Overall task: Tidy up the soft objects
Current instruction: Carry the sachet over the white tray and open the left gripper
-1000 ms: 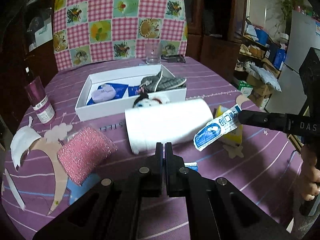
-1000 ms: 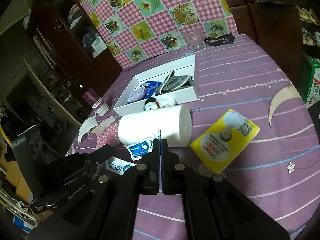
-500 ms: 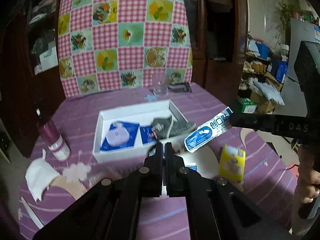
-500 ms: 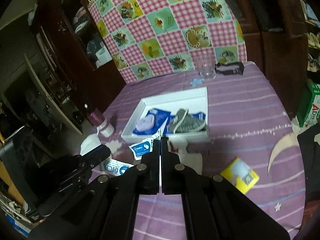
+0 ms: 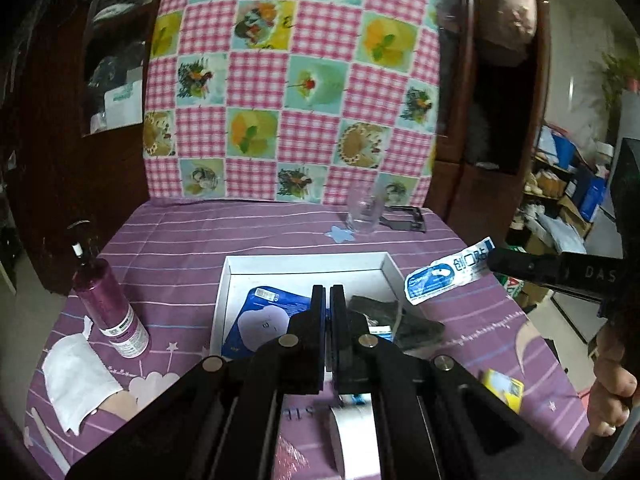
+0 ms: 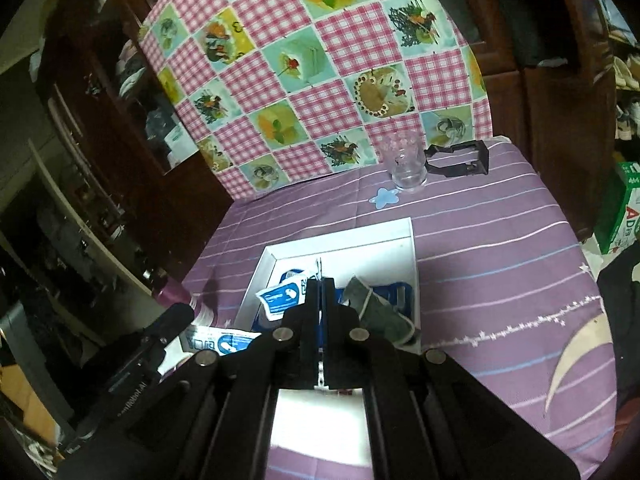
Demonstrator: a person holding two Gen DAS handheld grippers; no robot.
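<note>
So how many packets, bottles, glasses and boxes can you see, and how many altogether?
Blue-and-white packets: 2, the right packet in the right tongs, the left packet in the left tongs
Pink bottle: 1
Glass: 1
White box: 1
Total: 5

On the tabletop point(image 5: 180, 240) the open box point(image 5: 304, 260) lies at centre, with a shoe point(image 5: 396, 320) in its right half and a packet point(image 5: 272, 312) in its left. A bottle point(image 5: 110, 308) stands left of the box, a drinking glass point(image 5: 362, 210) behind it, and a paper roll point(image 5: 354, 440) in front.
</note>
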